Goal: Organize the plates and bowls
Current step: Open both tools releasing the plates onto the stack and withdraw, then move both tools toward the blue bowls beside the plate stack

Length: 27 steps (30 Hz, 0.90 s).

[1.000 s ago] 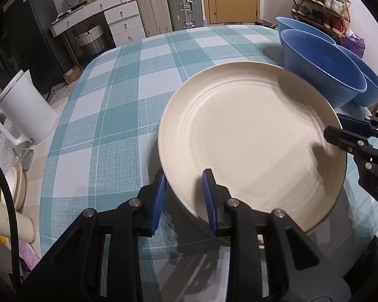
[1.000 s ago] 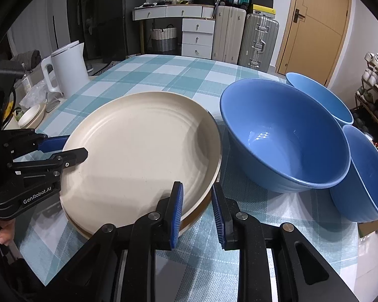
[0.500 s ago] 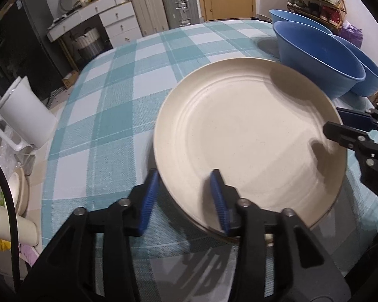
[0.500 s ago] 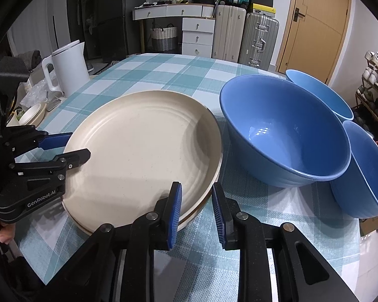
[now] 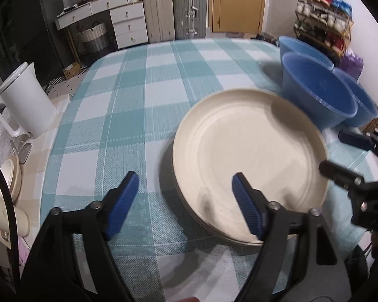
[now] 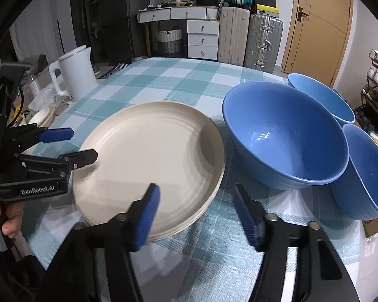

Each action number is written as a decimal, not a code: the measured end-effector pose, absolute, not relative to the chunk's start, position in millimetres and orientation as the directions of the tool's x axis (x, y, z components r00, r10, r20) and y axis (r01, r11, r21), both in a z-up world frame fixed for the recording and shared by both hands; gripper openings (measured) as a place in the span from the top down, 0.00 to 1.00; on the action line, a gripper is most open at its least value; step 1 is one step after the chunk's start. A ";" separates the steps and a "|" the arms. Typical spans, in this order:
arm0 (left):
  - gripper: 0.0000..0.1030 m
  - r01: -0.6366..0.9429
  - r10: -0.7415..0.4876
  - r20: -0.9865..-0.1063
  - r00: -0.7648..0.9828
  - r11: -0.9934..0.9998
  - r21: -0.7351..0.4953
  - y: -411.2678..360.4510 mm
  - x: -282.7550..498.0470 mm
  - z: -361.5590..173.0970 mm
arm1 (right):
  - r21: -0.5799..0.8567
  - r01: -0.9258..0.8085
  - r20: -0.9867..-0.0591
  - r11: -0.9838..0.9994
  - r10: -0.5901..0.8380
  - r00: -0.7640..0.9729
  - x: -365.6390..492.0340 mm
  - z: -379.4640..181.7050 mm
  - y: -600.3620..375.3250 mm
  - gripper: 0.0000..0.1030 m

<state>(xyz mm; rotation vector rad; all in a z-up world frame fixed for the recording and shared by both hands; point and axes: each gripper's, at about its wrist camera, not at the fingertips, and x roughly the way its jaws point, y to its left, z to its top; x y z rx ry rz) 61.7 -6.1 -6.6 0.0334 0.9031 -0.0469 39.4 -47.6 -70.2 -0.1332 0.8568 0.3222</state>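
Note:
A stack of cream plates (image 5: 249, 148) (image 6: 153, 161) lies on the checked tablecloth. Three blue bowls stand to its right: a large one (image 6: 284, 138) (image 5: 317, 95), one behind it (image 6: 320, 95) and one at the right edge (image 6: 365, 176). My left gripper (image 5: 184, 201) is open and empty, its right finger over the near rim of the plates. It also shows in the right wrist view (image 6: 70, 146). My right gripper (image 6: 196, 214) is open and empty, straddling the stack's near right rim. It shows at the right of the left wrist view (image 5: 340, 153).
A white electric kettle (image 5: 25, 100) (image 6: 75, 75) stands at the table's left edge beside a cream cup (image 5: 2, 216) and small dishes. Drawers, suitcases (image 6: 252, 40) and a door stand behind the table. A shoe rack (image 5: 322, 27) stands at the right.
Both grippers have opened wide and let go of the top plate's rim. The plate now lies on the stack. The left gripper has drawn back and to the left.

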 end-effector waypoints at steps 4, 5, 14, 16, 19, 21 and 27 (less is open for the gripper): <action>0.20 0.067 -0.052 -0.765 0.642 0.998 -0.012 -7.3 55.6 6.9 | 0.039 -0.326 -0.754 0.944 0.242 0.610 34.5 -63.9 -50.7 0.23; 0.18 0.067 -0.055 -0.761 0.646 0.998 -0.016 -7.6 54.7 9.4 | 0.043 -0.325 -0.752 0.945 0.245 0.611 31.1 -60.1 -52.5 0.21; 0.01 0.084 -0.076 -0.729 0.680 0.996 -0.026 -14.9 44.7 25.1 | 0.069 -0.322 -0.716 0.944 0.272 0.643 14.7 -40.4 -66.0 0.06; 0.01 0.081 -0.082 -0.725 0.684 0.996 -0.036 -15.7 43.2 27.5 | 0.074 -0.318 -0.701 0.945 0.276 0.658 9.8 -32.9 -71.3 0.05; 0.01 0.081 -0.088 -0.722 0.686 0.996 -0.044 -17.4 41.7 29.5 | 0.078 -0.312 -0.683 0.947 0.279 0.675 4.8 -22.7 -79.7 0.03; 0.01 0.072 -0.092 -0.721 0.687 0.996 -0.058 -18.6 42.0 30.8 | 0.073 -0.300 -0.673 0.951 0.269 0.689 3.7 -16.8 -85.6 0.02; 0.01 0.072 -0.102 -0.715 0.691 0.995 -0.072 -23.8 42.8 33.4 | 0.064 -0.258 -0.652 0.964 0.236 0.721 6.9 -3.6 -108.0 0.01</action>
